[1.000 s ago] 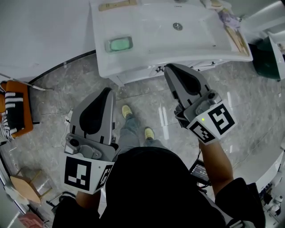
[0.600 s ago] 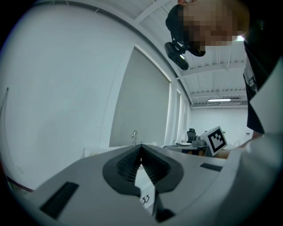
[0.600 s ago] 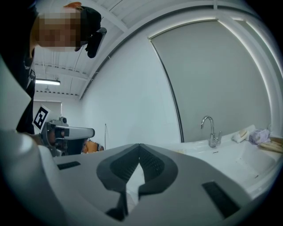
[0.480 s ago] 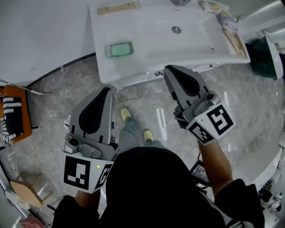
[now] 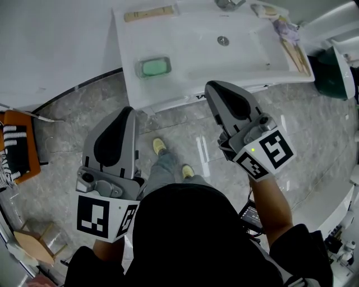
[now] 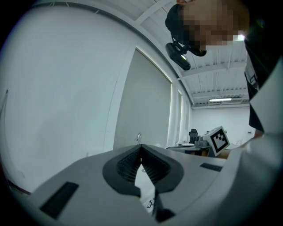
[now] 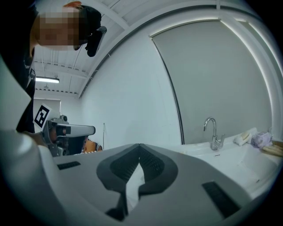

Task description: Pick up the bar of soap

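Note:
The bar of soap (image 5: 155,67) is pale green and lies in a clear dish on the left ledge of the white sink (image 5: 247,56), seen in the head view. Both grippers hang over the floor in front of the sink, short of it. My left gripper (image 5: 128,111) is shut and empty, below and left of the soap. My right gripper (image 5: 214,86) is shut and empty, its tip just at the sink's front edge. In the left gripper view my left gripper (image 6: 140,146) has its jaws together; the same holds for my right gripper (image 7: 139,146) in its own view.
A wooden strip (image 5: 148,12) lies on the sink's back left ledge, a drain (image 5: 223,40) sits mid-basin, and small items (image 5: 286,28) line the right ledge. A faucet (image 7: 212,131) stands at the back. A dark green bin (image 5: 331,73) stands right; an orange object (image 5: 22,147) stands left.
The sink and soap have slid down and to the right in the head view. My left gripper has shifted slightly left. Both grippers stay shut.

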Tool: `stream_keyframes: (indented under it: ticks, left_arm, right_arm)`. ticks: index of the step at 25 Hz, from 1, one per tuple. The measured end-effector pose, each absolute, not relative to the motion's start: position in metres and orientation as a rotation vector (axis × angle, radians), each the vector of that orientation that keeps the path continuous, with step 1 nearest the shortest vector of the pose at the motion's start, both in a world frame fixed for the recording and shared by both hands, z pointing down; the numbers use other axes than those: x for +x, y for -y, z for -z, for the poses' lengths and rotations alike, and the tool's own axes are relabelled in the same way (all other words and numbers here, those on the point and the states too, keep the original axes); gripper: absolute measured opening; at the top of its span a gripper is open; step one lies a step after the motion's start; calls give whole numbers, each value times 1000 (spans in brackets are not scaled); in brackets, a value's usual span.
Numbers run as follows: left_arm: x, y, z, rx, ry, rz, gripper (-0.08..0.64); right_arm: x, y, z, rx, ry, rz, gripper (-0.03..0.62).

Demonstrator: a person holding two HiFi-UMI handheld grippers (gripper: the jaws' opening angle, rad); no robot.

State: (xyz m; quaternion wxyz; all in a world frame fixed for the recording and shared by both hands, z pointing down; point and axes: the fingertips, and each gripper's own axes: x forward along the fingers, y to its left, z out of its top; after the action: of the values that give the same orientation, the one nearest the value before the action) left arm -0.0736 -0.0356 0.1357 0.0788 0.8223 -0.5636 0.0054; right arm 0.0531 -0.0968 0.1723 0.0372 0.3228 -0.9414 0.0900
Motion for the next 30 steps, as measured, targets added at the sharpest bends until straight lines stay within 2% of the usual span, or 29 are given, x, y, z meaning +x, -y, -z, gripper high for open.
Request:
stream_keyframes:
  ticks: [30]
  left_arm:
    - [-110,80,-130,2514,1654,-17,6]
  right_arm:
    - [18,134,-152,1041,2857,-171,3]
